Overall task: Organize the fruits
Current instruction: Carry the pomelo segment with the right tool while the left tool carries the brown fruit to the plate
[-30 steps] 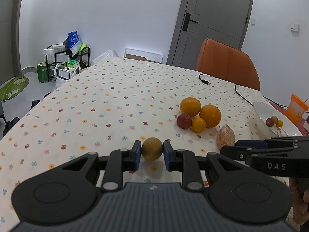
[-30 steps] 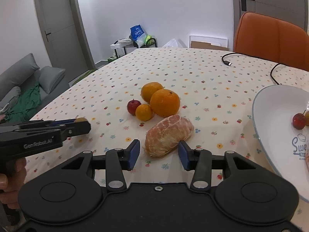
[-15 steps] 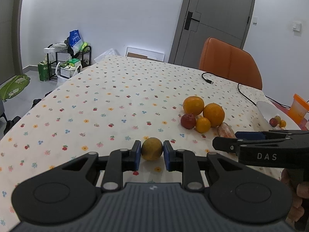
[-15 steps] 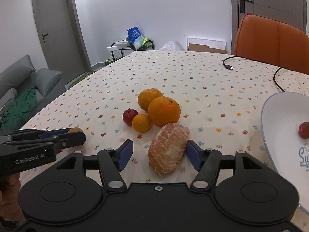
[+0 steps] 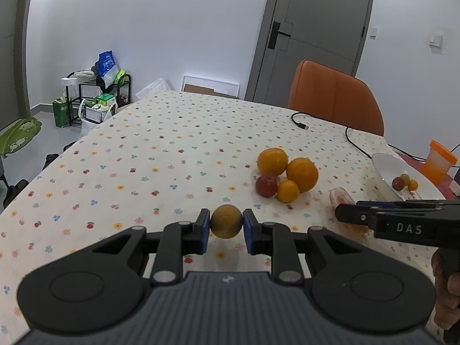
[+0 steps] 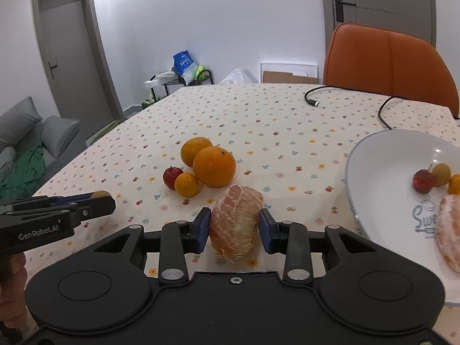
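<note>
White walls [image 5: 172, 28] close the room, lit evenly and a little cool. A grey door [image 5: 316, 23] with a dark handle stands behind an orange chair [image 5: 333, 97] pulled up to the table's far side. The table wears a cream tablecloth [image 5: 161, 155] dotted with small flowers. Against the far wall a low black rack [image 5: 95, 97] holds bags and boxes, with a flat cardboard box [image 5: 211, 86] leaning nearby. Off to the left, a second grey door [image 6: 72, 57] stands near a grey sofa [image 6: 20, 132] with a green cloth draped over it. The floor [image 5: 43, 120] is pale grey.
</note>
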